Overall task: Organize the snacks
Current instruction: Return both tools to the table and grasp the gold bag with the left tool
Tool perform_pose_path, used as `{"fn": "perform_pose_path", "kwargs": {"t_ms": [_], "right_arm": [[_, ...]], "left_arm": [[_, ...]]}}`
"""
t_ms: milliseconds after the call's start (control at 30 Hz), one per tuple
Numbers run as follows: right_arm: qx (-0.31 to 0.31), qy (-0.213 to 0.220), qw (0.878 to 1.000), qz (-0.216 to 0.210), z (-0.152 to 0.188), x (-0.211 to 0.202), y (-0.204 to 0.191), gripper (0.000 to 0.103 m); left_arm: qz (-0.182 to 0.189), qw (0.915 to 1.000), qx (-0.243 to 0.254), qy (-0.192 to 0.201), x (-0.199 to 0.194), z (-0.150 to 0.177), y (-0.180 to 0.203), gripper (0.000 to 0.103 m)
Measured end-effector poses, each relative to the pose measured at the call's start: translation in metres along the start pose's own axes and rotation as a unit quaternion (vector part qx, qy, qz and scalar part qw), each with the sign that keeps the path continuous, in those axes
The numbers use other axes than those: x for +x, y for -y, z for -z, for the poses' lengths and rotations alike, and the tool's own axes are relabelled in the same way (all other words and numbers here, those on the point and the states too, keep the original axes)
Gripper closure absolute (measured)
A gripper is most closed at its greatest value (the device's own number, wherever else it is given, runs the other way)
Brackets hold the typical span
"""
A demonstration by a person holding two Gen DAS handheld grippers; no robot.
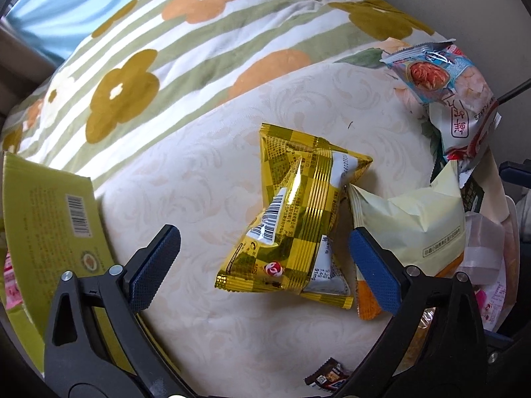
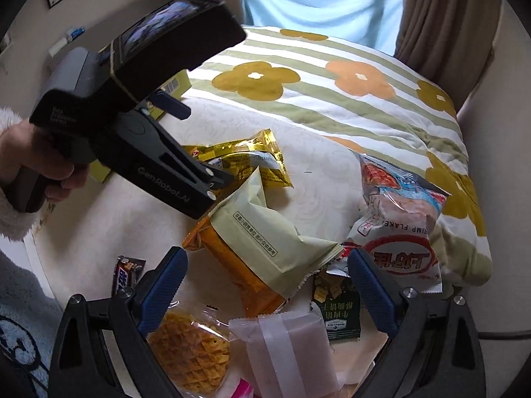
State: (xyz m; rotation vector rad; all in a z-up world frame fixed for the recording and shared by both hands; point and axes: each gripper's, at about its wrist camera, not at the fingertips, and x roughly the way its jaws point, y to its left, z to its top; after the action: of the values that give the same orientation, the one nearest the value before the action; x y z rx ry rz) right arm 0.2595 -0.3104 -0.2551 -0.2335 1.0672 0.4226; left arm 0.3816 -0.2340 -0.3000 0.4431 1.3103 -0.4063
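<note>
the left hand-held gripper hangs released, jaws wide, over the shiny gold foil snack packet lying on the cream patterned bed sheet. best to straddle its puffed middle (not the slippery sealed ends), clear of the pale yellow-green pouch touching it; the right hand-held gripper is released too, over the pile.

— What lies under your left gripper?

— A foil snack packet, on the bedsheet between the spread jaws. A paper-wrapped packet touches its right side; the shrimp flakes bag sits behind that. A carton lies left, the quilt behind.

— And nearest you?

— A chocolate bar.
</note>
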Motion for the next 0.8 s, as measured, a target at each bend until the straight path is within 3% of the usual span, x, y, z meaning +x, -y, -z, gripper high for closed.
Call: {"fn": "perform_pose_path", "kwargs": {"t_ms": [100, 233, 367, 500, 800], "right_arm": [[-0.040, -0.015, 0.999, -0.007, -0.003, 0.014, -0.006, 0.007], [-0.077, -0.036, 0.996, -0.014, -0.007, 0.032, -0.009, 0.007], [-0.096, -0.049, 0.994, -0.025, -0.010, 0.043, -0.010, 0.007], [-0.117, -0.060, 0.991, -0.027, -0.011, 0.051, -0.011, 0.007], [-0.139, -0.079, 0.986, -0.049, -0.015, 0.068, -0.010, 0.007]], "left_arm": [[0.010, 0.9999, 0.002, -0.011, 0.011, -0.003, -0.001, 0.013], [0.032, 0.9994, 0.003, -0.016, 0.018, -0.003, 0.001, 0.018], [0.058, 0.9981, 0.002, -0.020, 0.025, -0.004, 0.004, 0.039], [0.074, 0.9971, -0.003, -0.015, 0.025, -0.002, 0.002, 0.049], [0.064, 0.9977, -0.022, 0.003, 0.013, 0.007, -0.014, 0.051]]}}
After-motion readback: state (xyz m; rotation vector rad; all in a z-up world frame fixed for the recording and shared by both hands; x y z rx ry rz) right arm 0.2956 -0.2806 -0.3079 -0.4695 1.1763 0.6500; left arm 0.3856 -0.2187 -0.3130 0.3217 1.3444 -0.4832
